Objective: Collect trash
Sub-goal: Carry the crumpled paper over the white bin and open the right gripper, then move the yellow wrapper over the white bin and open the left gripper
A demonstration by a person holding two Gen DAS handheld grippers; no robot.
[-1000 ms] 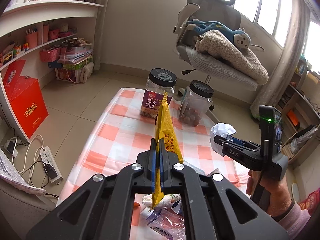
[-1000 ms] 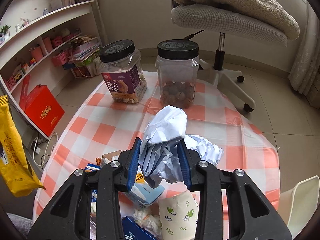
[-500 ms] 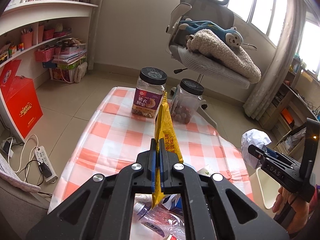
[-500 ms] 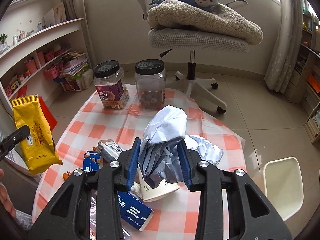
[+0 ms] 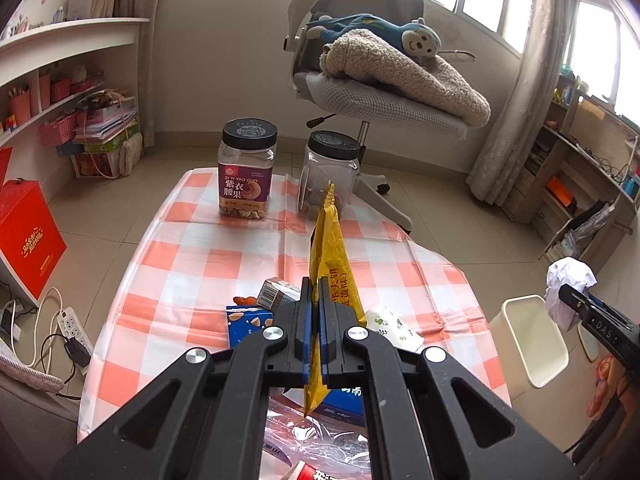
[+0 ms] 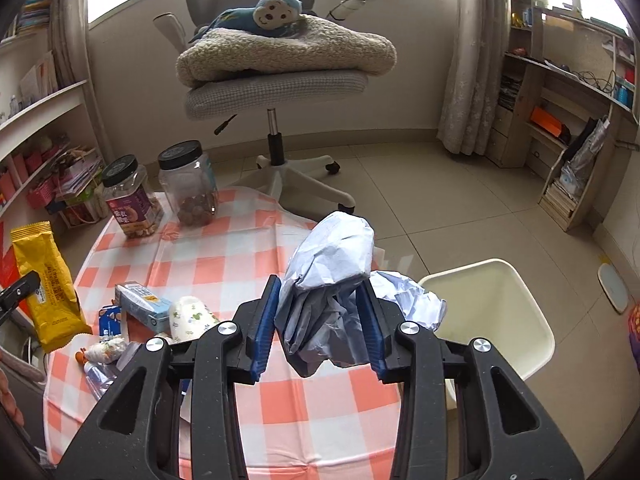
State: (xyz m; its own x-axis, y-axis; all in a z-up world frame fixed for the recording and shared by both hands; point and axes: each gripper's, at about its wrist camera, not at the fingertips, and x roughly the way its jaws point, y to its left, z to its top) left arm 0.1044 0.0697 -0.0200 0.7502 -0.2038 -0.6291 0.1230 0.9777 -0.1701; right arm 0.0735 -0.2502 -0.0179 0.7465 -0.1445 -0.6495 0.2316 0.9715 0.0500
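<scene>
while the right fingers (image 6: 320,320) are clamping crumpled white paper (image 6: 332,280), the cream plastic bin (image 6: 520,320) is sitting just right.
left fingers (image 5: 316,332), shut on the yellow snack wrapper (image 5: 332,264), are farther off.

I'm working in a lived-in home room: tiled floor, curtained windows (image 6: 464,52), wall shelves (image 5: 68,80) of books and baskets, a swivel chair (image 6: 276,88) carrying a blanket and toy monkey (image 6: 276,10), a checked tablecloth (image 5: 224,264).
</scene>
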